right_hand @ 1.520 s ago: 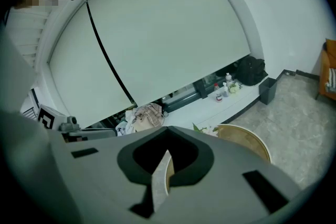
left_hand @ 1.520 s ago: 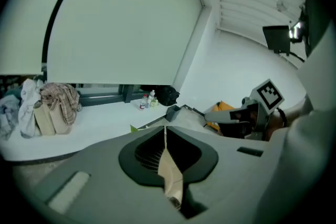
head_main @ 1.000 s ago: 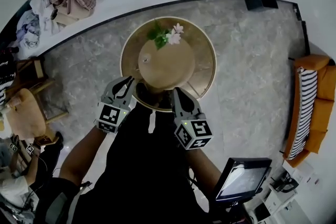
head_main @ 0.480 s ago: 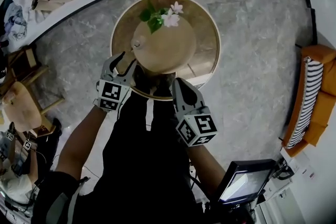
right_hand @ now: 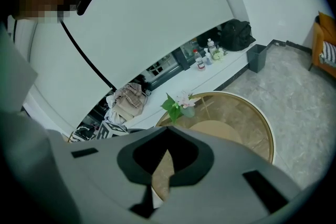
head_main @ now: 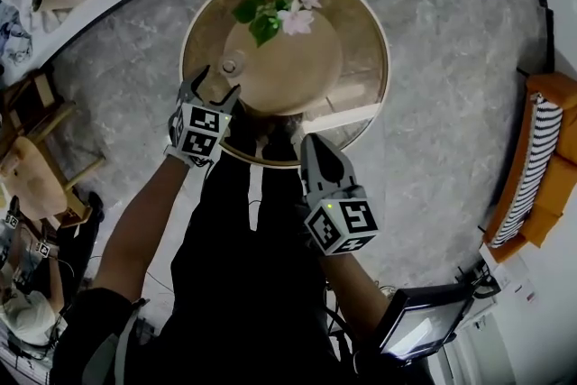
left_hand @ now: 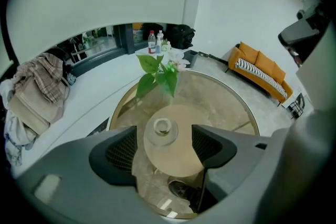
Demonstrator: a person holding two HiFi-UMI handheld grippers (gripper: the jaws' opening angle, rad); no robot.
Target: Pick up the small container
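Soft, even indoor daylight, muted colours, faint shadows; strong fisheye bending and dark vignetted corners throughout, a pale glare streak on the round table (head_main: 361, 59), the left gripper (left_hand: 164, 140) blurred close up.

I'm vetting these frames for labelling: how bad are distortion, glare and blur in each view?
Head view: sharp, but strong fisheye bends the edge of the floor; a glare streak lies on the round table. Left gripper view: dark rounded corners, the small container clear beyond the left tool. Right gripper view: the right tool fills the lower frame, dim in shadow.
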